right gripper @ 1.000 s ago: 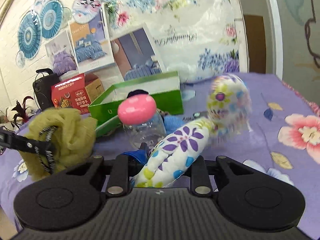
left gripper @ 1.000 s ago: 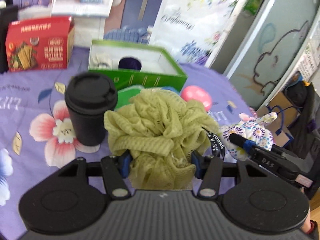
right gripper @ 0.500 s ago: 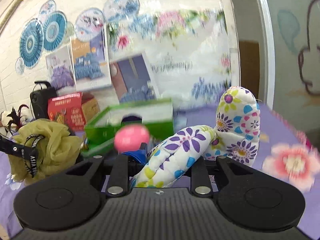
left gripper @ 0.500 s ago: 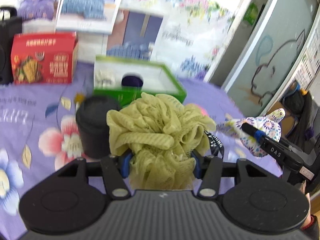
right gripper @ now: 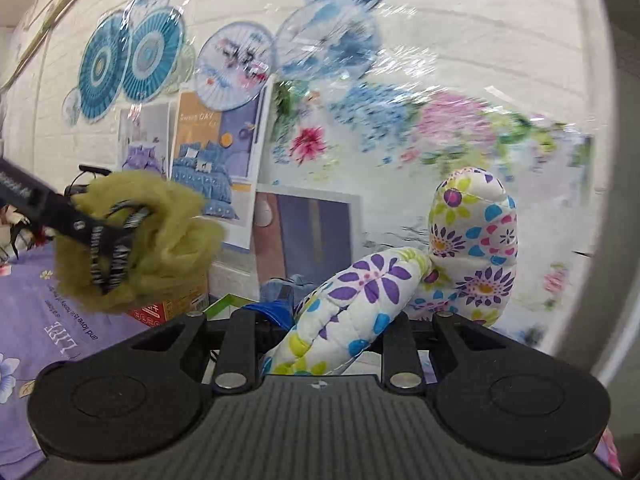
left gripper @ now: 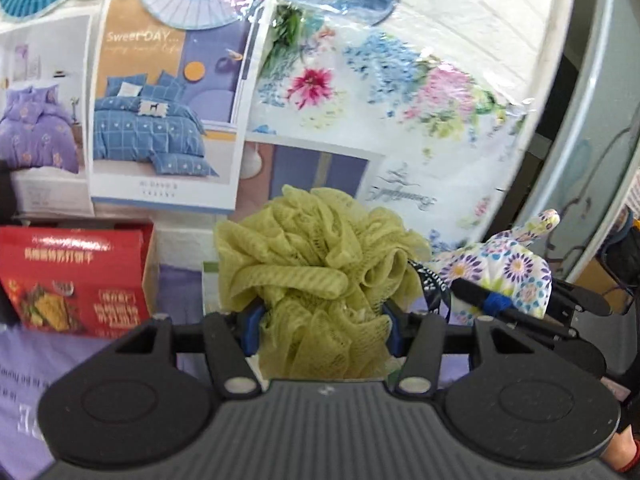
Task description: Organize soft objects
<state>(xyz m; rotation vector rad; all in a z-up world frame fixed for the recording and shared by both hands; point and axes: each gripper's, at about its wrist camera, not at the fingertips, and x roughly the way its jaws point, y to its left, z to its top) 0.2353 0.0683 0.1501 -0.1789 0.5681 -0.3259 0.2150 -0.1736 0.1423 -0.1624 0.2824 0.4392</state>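
Observation:
My left gripper (left gripper: 320, 326) is shut on a yellow-green mesh bath sponge (left gripper: 320, 280) and holds it high above the purple flowered tablecloth (left gripper: 24, 364). The sponge also shows at the left of the right wrist view (right gripper: 136, 240). My right gripper (right gripper: 328, 332) is shut on a white flowered stuffed toy (right gripper: 360, 308), which sticks up to the right. The toy also shows at the right of the left wrist view (left gripper: 504, 272). The green box is almost fully hidden behind the sponge.
A red snack box (left gripper: 76, 280) stands at the left on the cloth. Bedding posters (left gripper: 160, 100) and paper fans (right gripper: 132, 60) cover the back wall. A grey door (left gripper: 592, 160) is at the right.
Both grippers have risen and tilted up with their loads. The black cup, the pink-capped bottle and most of the green box have dropped out of view; the wall now fills both views.

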